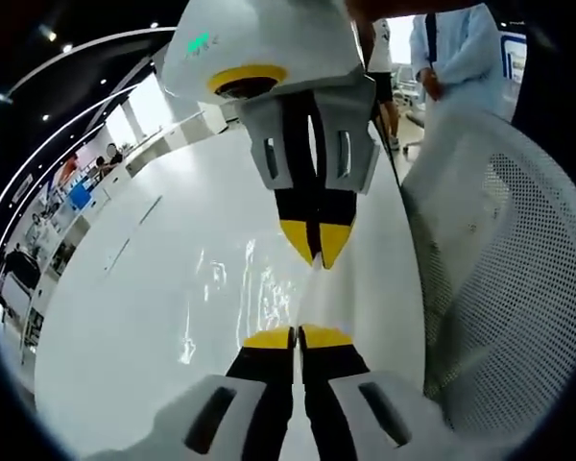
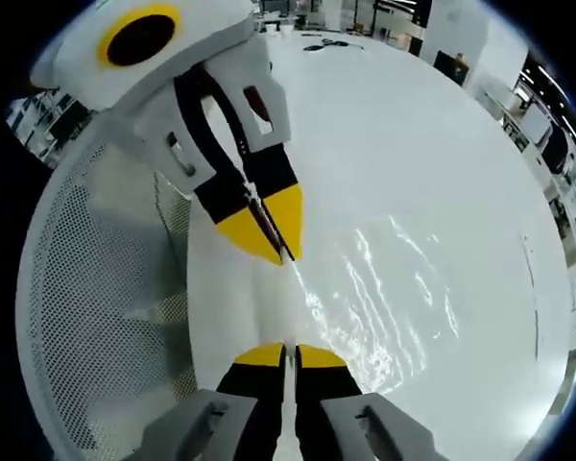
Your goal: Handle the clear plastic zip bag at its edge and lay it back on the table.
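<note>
Zip bag (image 1: 245, 298), clear and glossy, hangs stretched between the two grippers just above the white worktop (image 1: 125, 317), its film showing only as bright wrinkled glints. In the left gripper view, the left gripper (image 1: 297, 338) rises from the bottom with its yellow-tipped fingers (image 1: 269, 338) pressed together on the bag's near edge. Straight beyond it, the right gripper (image 1: 317, 248) points back with its own tips closed on the opposite end of the same edge. The right gripper view gives the mirror picture: the right gripper's fingers (image 2: 262, 355) are pinched shut at the bottom, the film (image 2: 384, 298) spreads out to the right over the worktop (image 2: 442, 144), and the left gripper (image 2: 269, 230) is clamped on the far end. A white mesh chair back (image 1: 518, 288) stands just beside the worktop edge. Farther off is a person in a white coat (image 1: 461, 58).

Both grips appear to sit on a very narrow strip of slippery plastic, so the main risk is the edge sliding out of one pair of fingers if the hands pull apart or drop unevenly. The bag would then swing, fold on itself or land crumpled. It also hangs near the worktop edge by the chair, so letting go there could send it over the side.
</note>
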A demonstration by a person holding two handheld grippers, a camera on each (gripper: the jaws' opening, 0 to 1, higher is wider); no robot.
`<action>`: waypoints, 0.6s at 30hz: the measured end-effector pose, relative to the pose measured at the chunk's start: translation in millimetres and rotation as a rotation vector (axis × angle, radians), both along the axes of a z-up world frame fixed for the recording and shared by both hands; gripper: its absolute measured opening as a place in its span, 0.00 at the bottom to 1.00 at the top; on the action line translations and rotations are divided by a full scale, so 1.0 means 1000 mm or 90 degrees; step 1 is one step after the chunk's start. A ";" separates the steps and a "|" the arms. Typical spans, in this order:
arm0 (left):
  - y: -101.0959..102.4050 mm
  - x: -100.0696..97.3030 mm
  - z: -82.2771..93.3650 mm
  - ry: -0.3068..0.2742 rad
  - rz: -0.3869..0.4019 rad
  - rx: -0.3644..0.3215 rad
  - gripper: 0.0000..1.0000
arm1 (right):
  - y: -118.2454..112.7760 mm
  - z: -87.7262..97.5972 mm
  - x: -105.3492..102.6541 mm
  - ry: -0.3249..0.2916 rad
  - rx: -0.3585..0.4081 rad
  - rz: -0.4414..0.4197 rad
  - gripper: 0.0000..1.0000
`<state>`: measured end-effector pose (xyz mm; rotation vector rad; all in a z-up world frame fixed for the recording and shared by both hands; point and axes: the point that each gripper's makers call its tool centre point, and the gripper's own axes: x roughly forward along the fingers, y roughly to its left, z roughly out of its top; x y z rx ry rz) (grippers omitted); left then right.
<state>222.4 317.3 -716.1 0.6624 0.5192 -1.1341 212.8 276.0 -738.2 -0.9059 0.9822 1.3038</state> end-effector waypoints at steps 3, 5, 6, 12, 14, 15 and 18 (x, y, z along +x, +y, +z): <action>-0.004 0.001 0.001 0.003 0.003 -0.008 0.05 | 0.001 0.001 -0.003 0.011 0.005 -0.007 0.00; -0.007 0.001 0.002 -0.001 0.001 -0.005 0.09 | 0.002 0.001 -0.003 0.015 0.005 -0.014 0.00; -0.009 0.000 0.003 -0.002 -0.001 -0.009 0.10 | 0.004 0.001 -0.003 0.011 0.008 -0.010 0.00; -0.016 -0.002 0.000 0.000 -0.018 -0.002 0.10 | 0.010 0.005 -0.007 0.012 0.014 -0.011 0.00; -0.017 -0.003 0.001 0.000 -0.019 -0.003 0.10 | 0.011 0.005 -0.006 0.012 0.015 -0.012 0.00; -0.017 -0.003 0.001 -0.001 -0.021 -0.002 0.09 | 0.011 0.005 -0.007 0.015 0.016 -0.011 0.00; -0.019 -0.003 0.001 -0.001 -0.022 -0.003 0.08 | 0.013 0.005 -0.006 0.011 0.019 -0.007 0.00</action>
